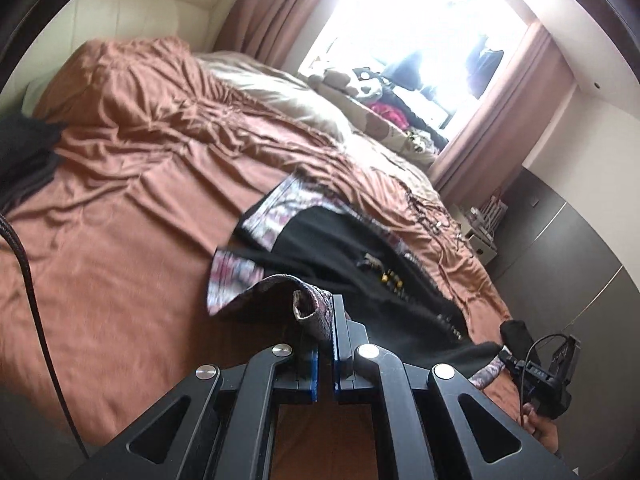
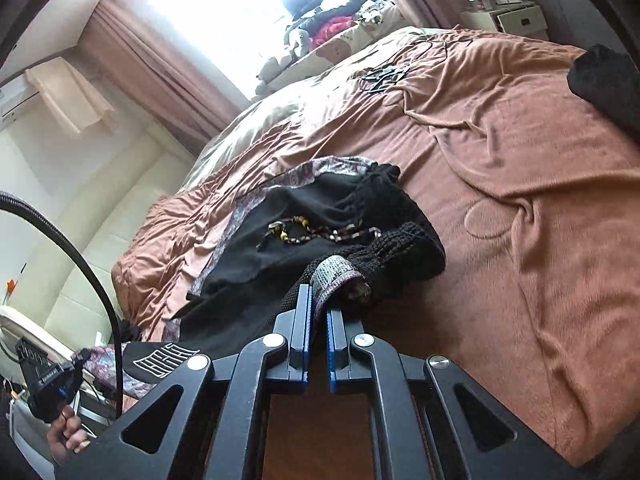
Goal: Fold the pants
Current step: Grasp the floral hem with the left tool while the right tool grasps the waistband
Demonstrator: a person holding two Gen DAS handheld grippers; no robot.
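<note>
two claws, one hem each: we hold the pants point(image 1: 332, 248) up by their near edge.

both claws are closed tight on cloth. the left claw point(image 1: 325, 320) pinches a rolled bit of the patterned trim, the right claw point(image 2: 318, 300) pinches trim and black knit together, so the fabric can't slip while we carry it over. we take the two near corners so the edge stays level and folds straight. the pants lie near the front edge of the bed point(image 2: 520, 208), mostly black, the beaded cord point(image 2: 320, 234) loose on top, the far part resting on the brown sheet as an anchor. we judge the fold is only beginning; that cord could snag.
</note>
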